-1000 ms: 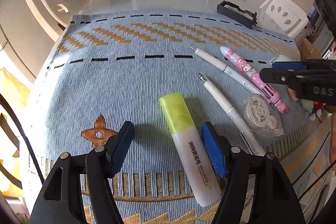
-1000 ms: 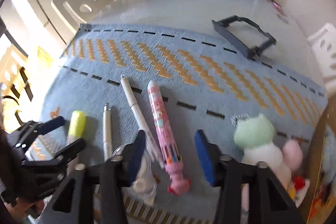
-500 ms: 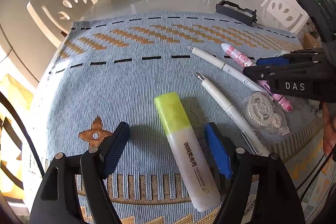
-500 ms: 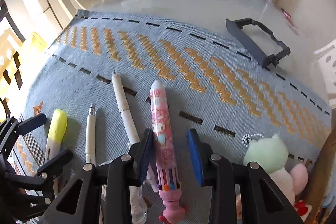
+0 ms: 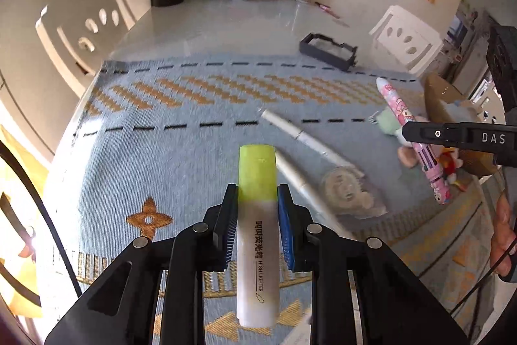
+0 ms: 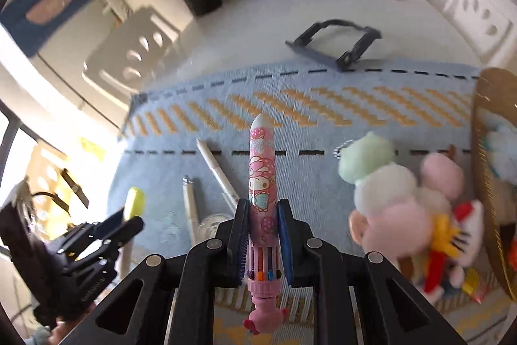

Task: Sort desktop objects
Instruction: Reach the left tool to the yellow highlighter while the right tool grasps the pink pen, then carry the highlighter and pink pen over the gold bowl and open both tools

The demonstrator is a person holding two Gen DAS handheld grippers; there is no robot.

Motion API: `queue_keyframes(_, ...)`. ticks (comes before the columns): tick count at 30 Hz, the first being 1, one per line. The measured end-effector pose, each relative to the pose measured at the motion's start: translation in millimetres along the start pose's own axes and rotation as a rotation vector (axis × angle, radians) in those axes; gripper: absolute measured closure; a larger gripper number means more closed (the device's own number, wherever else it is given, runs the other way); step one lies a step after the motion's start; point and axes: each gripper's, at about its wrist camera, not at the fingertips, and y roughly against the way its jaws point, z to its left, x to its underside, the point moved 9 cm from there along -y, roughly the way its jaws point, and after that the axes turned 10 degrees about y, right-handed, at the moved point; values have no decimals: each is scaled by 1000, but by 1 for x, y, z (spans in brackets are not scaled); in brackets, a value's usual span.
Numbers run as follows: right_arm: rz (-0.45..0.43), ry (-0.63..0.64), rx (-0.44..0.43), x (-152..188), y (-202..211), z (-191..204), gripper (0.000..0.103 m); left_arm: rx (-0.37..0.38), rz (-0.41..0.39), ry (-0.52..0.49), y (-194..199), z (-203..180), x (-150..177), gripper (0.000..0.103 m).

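Observation:
A yellow-capped highlighter point(image 5: 257, 170) sits between the blue pads of my left gripper point(image 5: 257, 193). The jaws are closing and press on its white barrel, holding it above the blue woven mat point(image 5: 161, 151). My right gripper point(image 6: 262, 206) is closing on a pink cartoon multicolour pen point(image 6: 261, 157), pads on both sides. The pen is off the mat, tip pointing away. In the left wrist view that pink pen point(image 5: 400, 112) hangs tilted at the right. Two white pens point(image 5: 310, 141) point(image 5: 300, 180) and a clear correction tape point(image 5: 345, 189) lie on the mat.
Plush toys point(image 6: 387, 193) lie at the mat's right, beside a brown basket point(image 6: 488, 151). A dark plastic frame point(image 5: 328, 49) rests on the white table beyond the mat. White chairs point(image 5: 84, 21) stand at both sides; bottles and jars line the far wall.
Both grippers went from open around their objects to shut on them. The highlighter and the pink pen have risen off the mat, and the right gripper has shifted right.

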Motion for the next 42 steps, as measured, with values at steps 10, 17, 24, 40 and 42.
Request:
queue_keyframes(10, -111, -133, -9, 16, 94, -18, 86, 140, -63, -86, 44, -76, -26, 82)
queue_keyframes(17, -220, -240, 49, 25, 167, -66, 86, 264, -102, -200, 60, -159, -46, 82)
queue_keyframes(24, -332, -367, 152, 31, 229, -139, 86, 363, -133, -315, 58, -250, -65, 82)
queue_keyframes(40, -301, -494, 300, 32, 211, -258, 86, 455, 15, -390, -45, -369, -75, 82)
queue_keyframes(42, -280, -482, 312, 29, 203, -262, 86, 468, 31, -377, -49, -372, -74, 82)
